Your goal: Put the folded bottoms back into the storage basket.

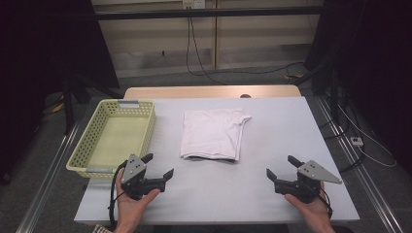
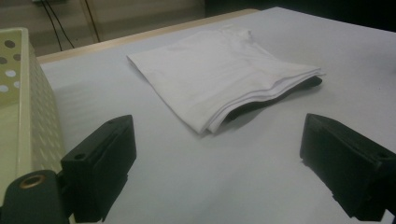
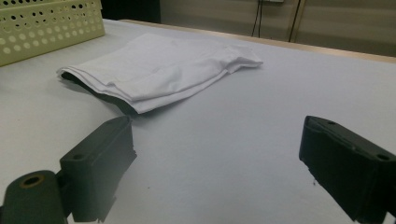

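A folded white garment (image 1: 213,133) lies flat in the middle of the grey table (image 1: 272,131), with a dark layer showing at its near edge. My left gripper (image 1: 158,166) rests low at the front left, held by a hand, jaws wide open and empty. It faces the garment (image 2: 219,74) from a short distance. At the front right my right gripper (image 1: 281,167) is also open and empty, pointing toward the garment (image 3: 154,70). Neither gripper touches the cloth.
A pale yellow perforated basket (image 1: 87,141) stands empty at the table's left side, close to my left gripper; its wall (image 2: 32,121) shows beside the left jaw. Cables hang behind the table. Metal rails run along both sides on the floor.
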